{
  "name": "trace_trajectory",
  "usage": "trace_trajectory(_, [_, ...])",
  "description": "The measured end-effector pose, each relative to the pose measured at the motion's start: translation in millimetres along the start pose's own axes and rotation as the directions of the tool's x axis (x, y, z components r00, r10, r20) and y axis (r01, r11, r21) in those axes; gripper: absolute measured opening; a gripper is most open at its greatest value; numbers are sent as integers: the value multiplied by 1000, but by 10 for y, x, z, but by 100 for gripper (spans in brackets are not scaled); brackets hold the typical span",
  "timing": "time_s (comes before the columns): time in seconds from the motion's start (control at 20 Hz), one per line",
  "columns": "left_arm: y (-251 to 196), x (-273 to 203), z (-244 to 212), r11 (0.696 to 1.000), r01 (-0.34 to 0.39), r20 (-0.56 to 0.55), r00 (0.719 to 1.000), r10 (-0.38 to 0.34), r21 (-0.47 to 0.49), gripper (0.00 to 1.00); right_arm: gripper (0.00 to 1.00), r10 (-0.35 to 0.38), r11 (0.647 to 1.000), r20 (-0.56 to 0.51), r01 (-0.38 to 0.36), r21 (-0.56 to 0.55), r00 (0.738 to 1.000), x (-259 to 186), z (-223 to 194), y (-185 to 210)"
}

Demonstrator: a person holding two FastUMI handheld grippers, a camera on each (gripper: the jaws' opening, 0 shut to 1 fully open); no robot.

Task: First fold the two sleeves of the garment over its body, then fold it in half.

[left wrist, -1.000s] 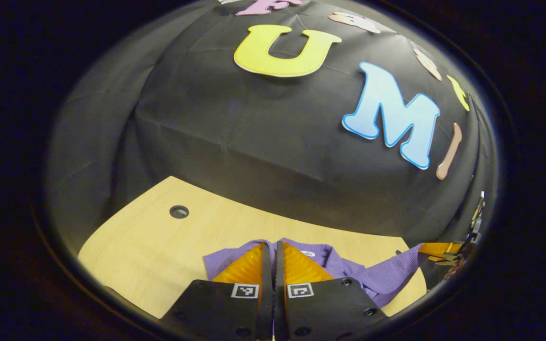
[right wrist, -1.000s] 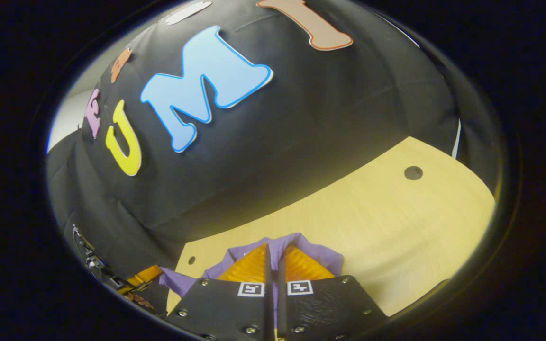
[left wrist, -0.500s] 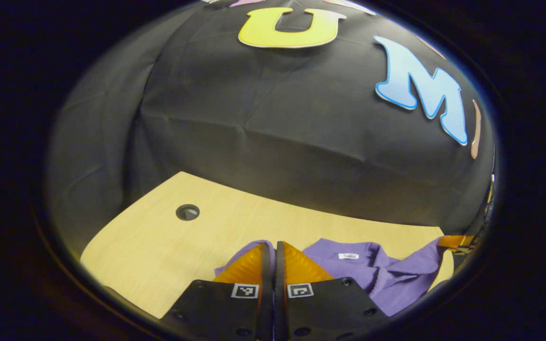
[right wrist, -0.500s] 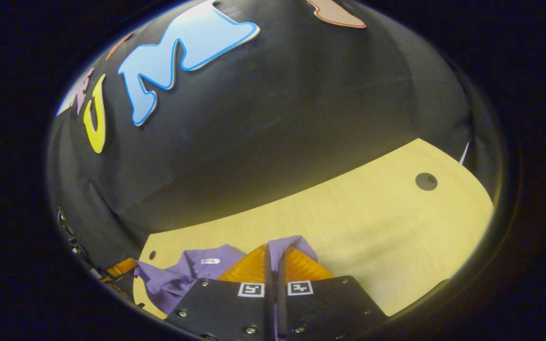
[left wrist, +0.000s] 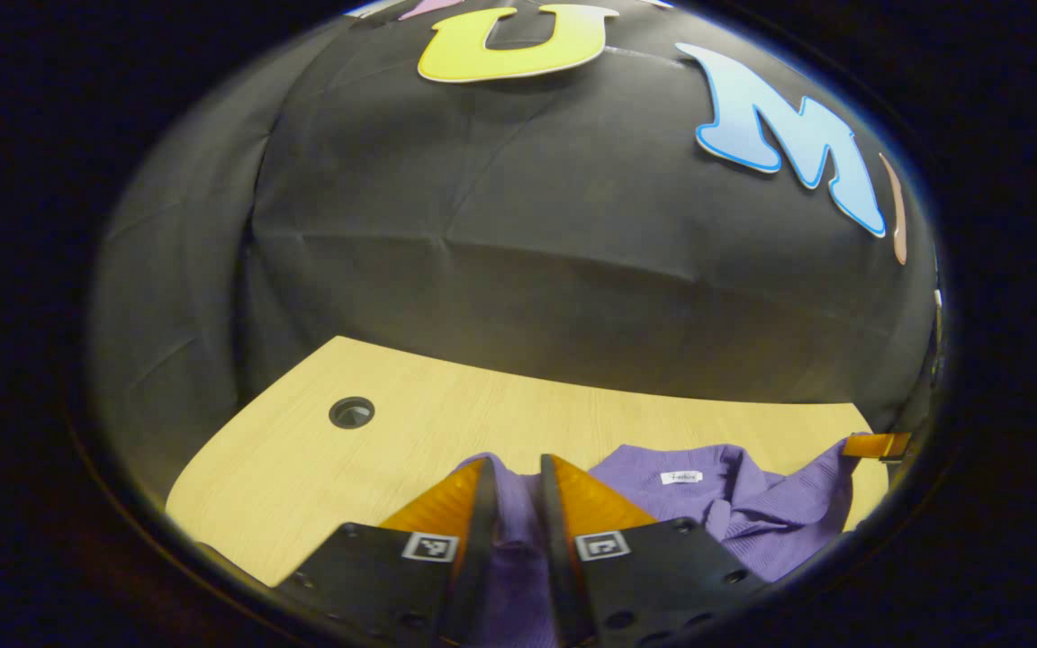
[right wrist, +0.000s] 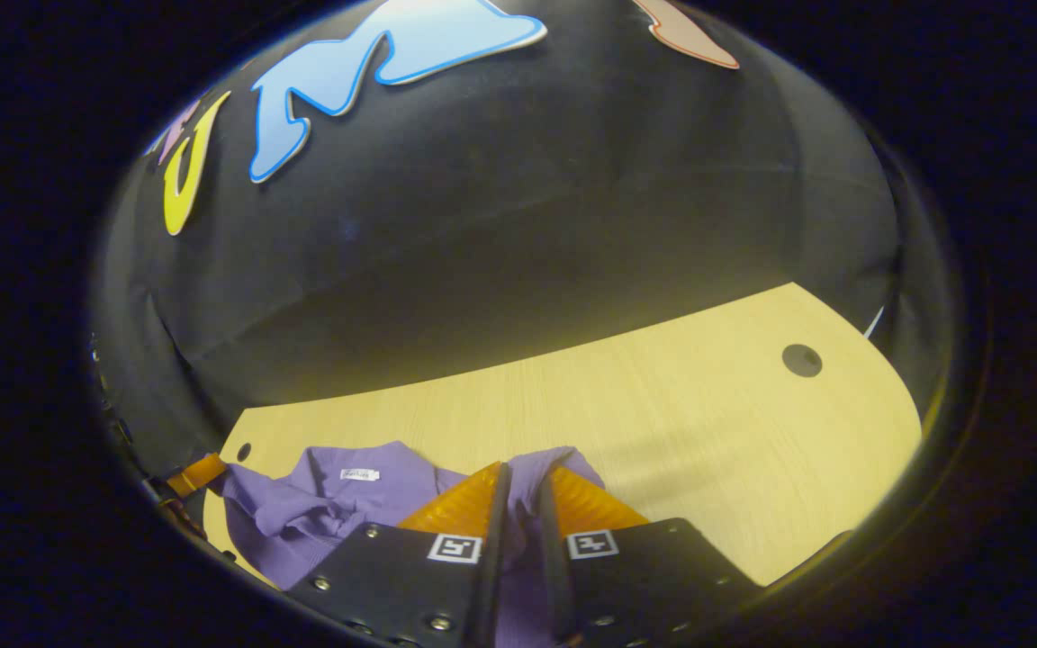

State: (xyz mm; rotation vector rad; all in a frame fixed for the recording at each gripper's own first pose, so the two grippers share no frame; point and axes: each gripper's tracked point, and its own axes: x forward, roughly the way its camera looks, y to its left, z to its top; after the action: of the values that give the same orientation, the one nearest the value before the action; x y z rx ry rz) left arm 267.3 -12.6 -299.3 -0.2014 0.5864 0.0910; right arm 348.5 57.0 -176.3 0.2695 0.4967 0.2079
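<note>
Since half a second back: jaws no longer pressed tight. Left gripper now parted a little, purple cloth of the garment showing in the gap between its fingers; cannot tell whether the fingers press the cloth or just flank it. Same story for the right gripper — a gap opened, a purple fold standing in it, grip uncertain. Garment spread wider than before, lying flatter on the table, collar with its small white tag up toward the far edge.

Left to right in the left gripper view: round cable hole in the tabletop, well apart from the cloth; then the left gripper's fingers over the near-left part of the garment; then the collar and bunched, wrinkled cloth; at the far right, the other gripper's finger at the garment's far corner.

In the right gripper view: a finger of the other gripper at far left, touching the cloth's edge; tag and rumpled body beside it; own fingers around a raised fold; bare table beyond, a second round hole far right. Black cloth wall behind everything.
</note>
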Motion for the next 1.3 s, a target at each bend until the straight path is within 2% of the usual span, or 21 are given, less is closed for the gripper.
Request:
trace_trajectory(0.05, [14, -38, 15, 1000, -4, 0, 1000, 4, 1, 41, 35, -4, 1000, 10, 4, -20, 1000, -79, 50, 29])
trace_trajectory(0.1, [-5, -83, 58, 1000, 7, 6, 1000, -7, -3, 51, 39, -1, 999, 18, 2, -33, 1000, -182, 90, 69])
trace_trajectory(0.15, [-11, -143, 94, 1000, 12, 15, 1000, -12, -6, 60, 54, 1, 999, 29, 0, -45, 1000, -293, 130, 123])
trace_trajectory(0.25, [-15, -291, 183, 1000, 15, 42, 999, -15, 6, 71, 86, -12, 997, 64, 17, -76, 998, -512, 207, 197])
trace_trajectory(0.3, [-23, -378, 237, 1000, 21, 58, 998, -22, 15, 76, 86, -14, 996, 82, 22, -92, 997, -642, 242, 266])
trace_trajectory(0.35, [-37, -477, 298, 999, 32, 76, 997, -33, 22, 77, 86, -17, 994, 99, 28, -110, 995, -780, 270, 329])
trace_trajectory(0.45, [-110, -717, 417, 997, 59, 112, 992, -63, 39, 87, 86, -26, 988, 138, 47, -148, 990, -1048, 307, 457])
trace_trajectory(0.6, [-181, -1127, 568, 993, 86, 168, 981, -99, 81, 87, 86, -40, 977, 207, 82, -199, 977, -1519, 346, 686])
trace_trajectory(0.7, [-218, -1433, 654, 988, 101, 202, 972, -122, 113, 87, 94, -37, 971, 251, 95, -221, 967, -1855, 356, 867])
trace_trajectory(0.8, [-275, -1759, 724, 984, 124, 234, 960, -152, 131, 95, 93, -40, 967, 301, 113, -230, 953, -2203, 341, 1011])
trace_trajectory(0.9, [-291, -2034, 748, 979, 144, 257, 950, -177, 143, 96, 94, -49, 961, 339, 136, -239, 940, -2498, 295, 1123])
trace_trajectory(1.05, [-277, -2356, 758, 974, 164, 276, 940, -203, 159, 95, 94, -61, 952, 383, 170, -257, 922, -2853, 241, 1220])
trace_trajectory(1.2, [-314, -2704, 782, 967, 185, 300, 925, -232, 177, 94, 92, -89, 953, 420, 199, -227, 903, -3157, 214, 1214])
trace_trajectory(1.3, [-313, -2984, 801, 967, 166, 329, 918, -223, 192, 94, 90, -98, 950, 449, 219, -225, 888, -3316, 235, 1191])
